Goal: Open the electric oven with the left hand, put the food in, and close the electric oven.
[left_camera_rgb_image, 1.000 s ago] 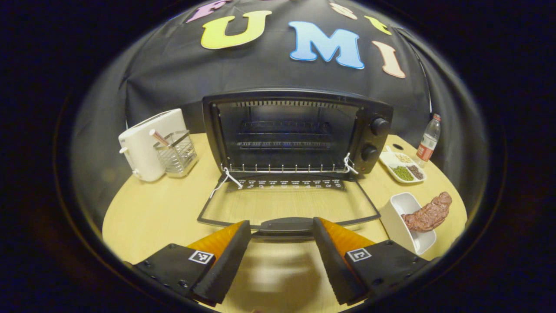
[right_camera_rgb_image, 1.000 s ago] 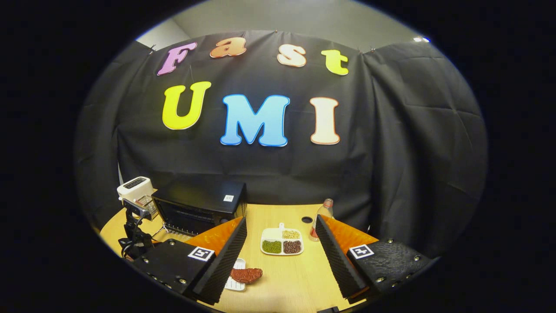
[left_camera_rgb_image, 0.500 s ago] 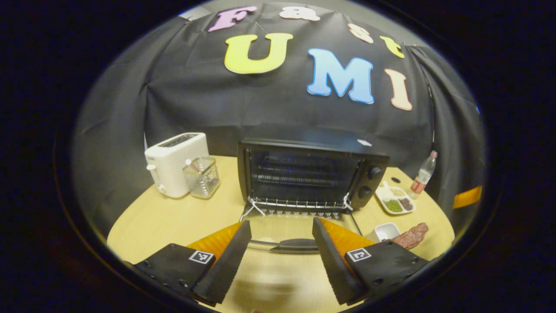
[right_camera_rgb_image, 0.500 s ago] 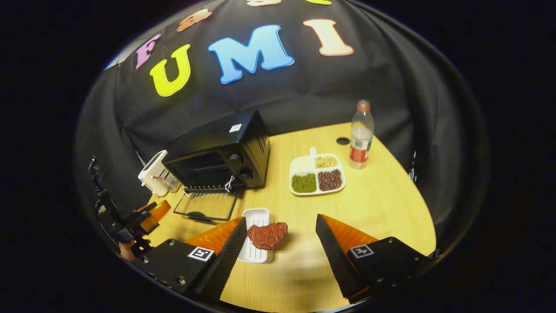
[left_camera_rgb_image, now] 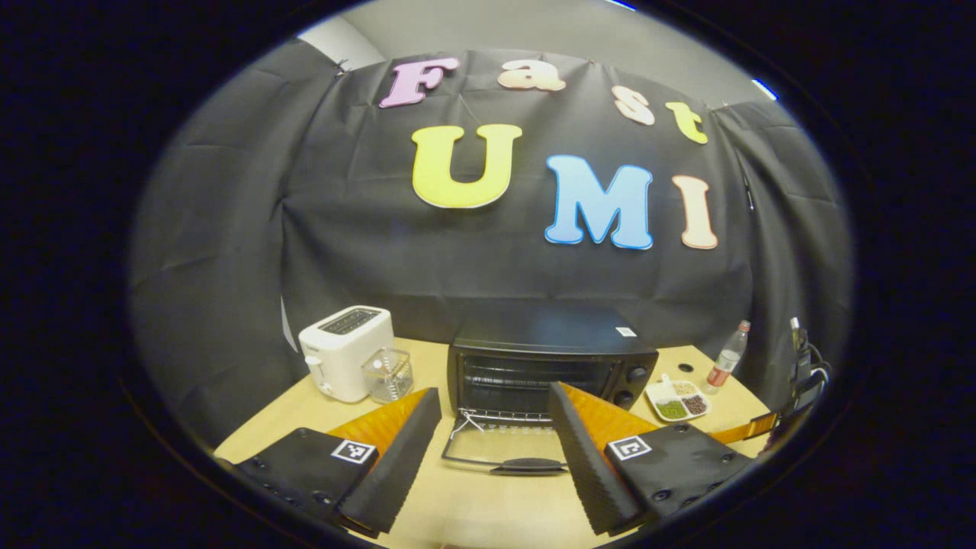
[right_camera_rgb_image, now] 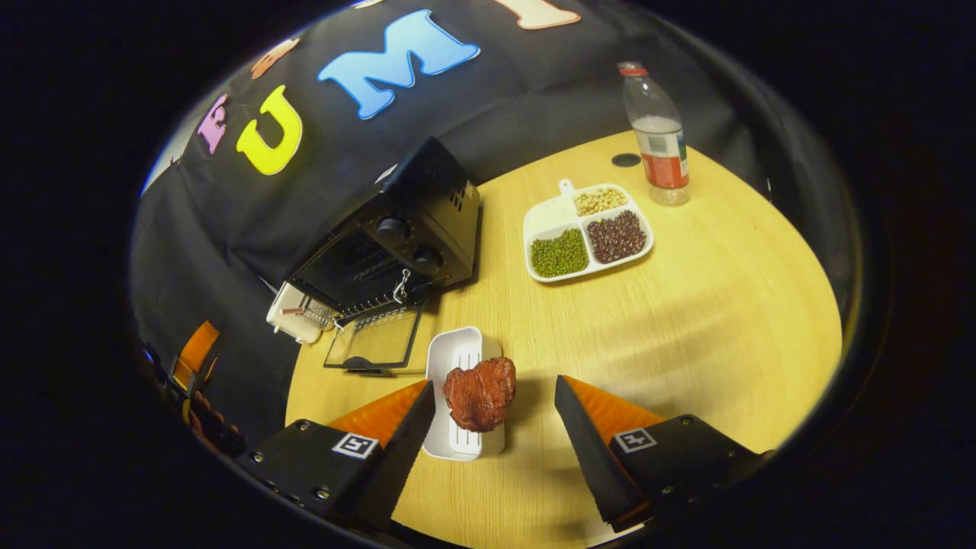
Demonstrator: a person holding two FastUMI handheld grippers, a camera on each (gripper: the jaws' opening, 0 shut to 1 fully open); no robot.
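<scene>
The black electric oven (left_camera_rgb_image: 550,366) stands at the back of the round wooden table, its glass door (left_camera_rgb_image: 499,448) folded down flat towards me. My left gripper (left_camera_rgb_image: 494,450) hangs open well back from the door's handle, holding nothing. In the right gripper view the oven (right_camera_rgb_image: 396,232) is at the upper left with its door (right_camera_rgb_image: 375,339) down. A brown piece of meat (right_camera_rgb_image: 480,393) lies on the edge of a white rectangular dish (right_camera_rgb_image: 460,358). My right gripper (right_camera_rgb_image: 494,438) is open just in front of the meat, which sits between its fingers' lines without being touched.
A white toaster (left_camera_rgb_image: 345,351) and a clear holder (left_camera_rgb_image: 387,374) stand left of the oven. A divided plate of beans (right_camera_rgb_image: 587,236) and a water bottle (right_camera_rgb_image: 657,137) are at the right back. The other gripper (right_camera_rgb_image: 194,354) shows at the left edge of the right gripper view.
My left gripper has let go of the door handle and pulled back and up from the oven. My right gripper has dropped towards the table and closed in on the meat dish.
</scene>
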